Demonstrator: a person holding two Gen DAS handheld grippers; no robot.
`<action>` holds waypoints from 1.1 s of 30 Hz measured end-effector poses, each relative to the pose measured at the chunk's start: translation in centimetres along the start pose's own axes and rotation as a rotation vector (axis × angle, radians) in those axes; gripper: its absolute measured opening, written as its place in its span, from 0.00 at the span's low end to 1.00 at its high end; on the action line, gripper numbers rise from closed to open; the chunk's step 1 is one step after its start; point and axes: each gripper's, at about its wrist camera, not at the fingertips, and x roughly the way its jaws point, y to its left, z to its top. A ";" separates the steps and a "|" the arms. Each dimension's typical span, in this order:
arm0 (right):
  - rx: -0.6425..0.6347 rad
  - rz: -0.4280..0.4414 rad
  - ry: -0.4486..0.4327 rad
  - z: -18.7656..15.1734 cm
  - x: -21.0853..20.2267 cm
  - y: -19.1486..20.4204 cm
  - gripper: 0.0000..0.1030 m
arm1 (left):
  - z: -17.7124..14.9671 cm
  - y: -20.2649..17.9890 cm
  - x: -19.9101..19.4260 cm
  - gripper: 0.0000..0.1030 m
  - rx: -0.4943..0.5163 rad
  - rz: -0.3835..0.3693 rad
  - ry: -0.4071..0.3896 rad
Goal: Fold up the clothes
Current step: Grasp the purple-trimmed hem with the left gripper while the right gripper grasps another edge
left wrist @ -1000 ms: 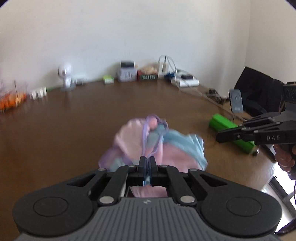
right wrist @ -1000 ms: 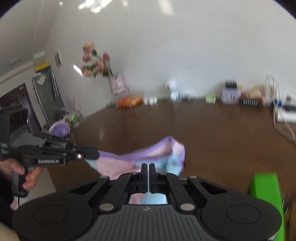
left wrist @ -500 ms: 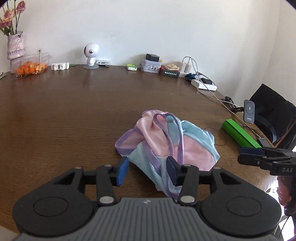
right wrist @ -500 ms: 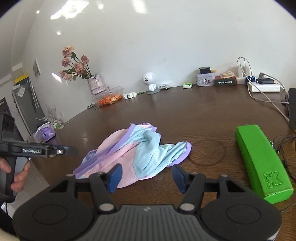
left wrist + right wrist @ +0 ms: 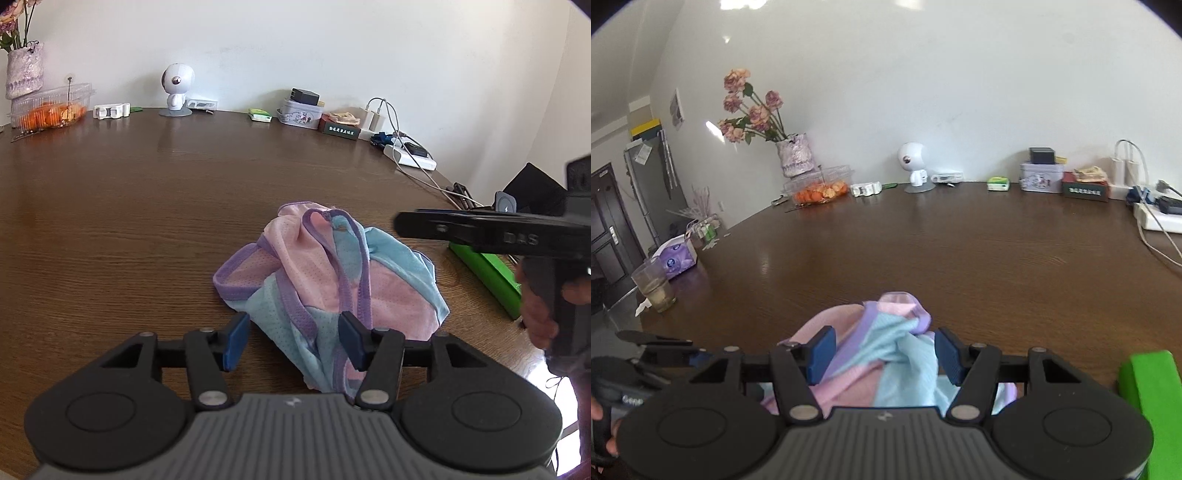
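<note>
Crumpled fabric makes up the garment (image 5: 328, 280): thin perforated mesh in pink and pale blue panels with purple binding, heaped loosely on the brown wooden counter (image 5: 129, 229), just below the middle of the left wrist frame. The left hand-held gripper (image 5: 293, 341) sits at lower centre with its jaws opening; the cloth's near edge lies between the blue pads, unpinched. In the right wrist view, the right hand-held gripper (image 5: 884, 354) stands about half open with the garment (image 5: 886, 350) bunched between its pads, not gripped.
</note>
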 end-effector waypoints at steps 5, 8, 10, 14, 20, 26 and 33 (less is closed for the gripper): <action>-0.077 -0.067 0.133 1.5 7.0 0.7 0.19 | -0.4 -1.0 -1.4 0.61 0.119 -0.095 -0.027; -0.087 -0.138 0.116 1.2 7.4 1.3 0.03 | -1.0 -2.1 -0.3 0.59 0.167 0.003 0.001; -0.133 -0.187 0.047 0.7 4.6 2.5 0.03 | -1.5 -2.4 0.3 0.53 0.201 0.107 0.000; -0.138 -0.260 -0.065 -1.9 -2.2 3.9 0.03 | -2.3 -2.9 0.4 0.53 0.305 0.247 -0.025; 0.002 -0.351 0.006 -10.0 -8.8 2.9 0.03 | -3.3 -4.8 -0.8 0.53 0.374 0.236 -0.051; -0.077 -0.394 -0.026 -12.7 -10.8 4.5 0.30 | -5.1 -6.9 -1.7 0.53 0.385 0.179 -0.065; -0.461 -0.553 0.043 -13.5 -6.3 7.9 0.32 | -6.2 -9.6 -1.1 0.14 0.484 0.256 -0.088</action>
